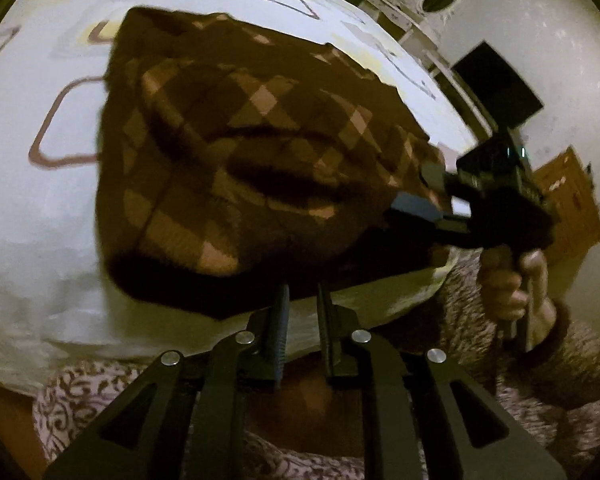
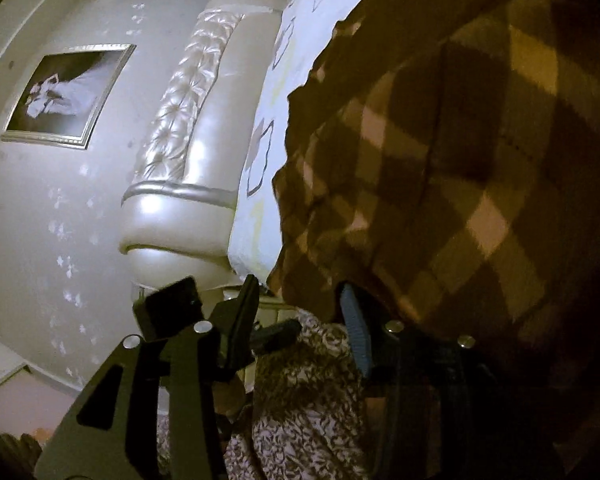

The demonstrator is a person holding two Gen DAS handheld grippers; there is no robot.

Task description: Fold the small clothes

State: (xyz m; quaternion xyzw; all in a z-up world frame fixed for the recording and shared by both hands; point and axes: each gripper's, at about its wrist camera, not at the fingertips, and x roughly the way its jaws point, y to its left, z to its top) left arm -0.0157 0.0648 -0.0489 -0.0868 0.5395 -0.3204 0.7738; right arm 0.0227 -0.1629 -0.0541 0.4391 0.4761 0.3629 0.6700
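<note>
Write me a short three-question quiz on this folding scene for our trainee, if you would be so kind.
1. The brown garment has which pattern? A striped, B plaid, C dotted.
2. True or false: the fingers of the right tongs stand apart.
3. Fill in: the silver frame holds a black-and-white ____.
Key: 1 B; 2 true; 3 picture.

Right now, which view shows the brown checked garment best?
The left wrist view: the brown checked garment appears nearly whole, lying on the white bedsheet, with its outline and folds readable. The right wrist view shows only a close, dark stretch of it, running off the picture's edge.
</note>
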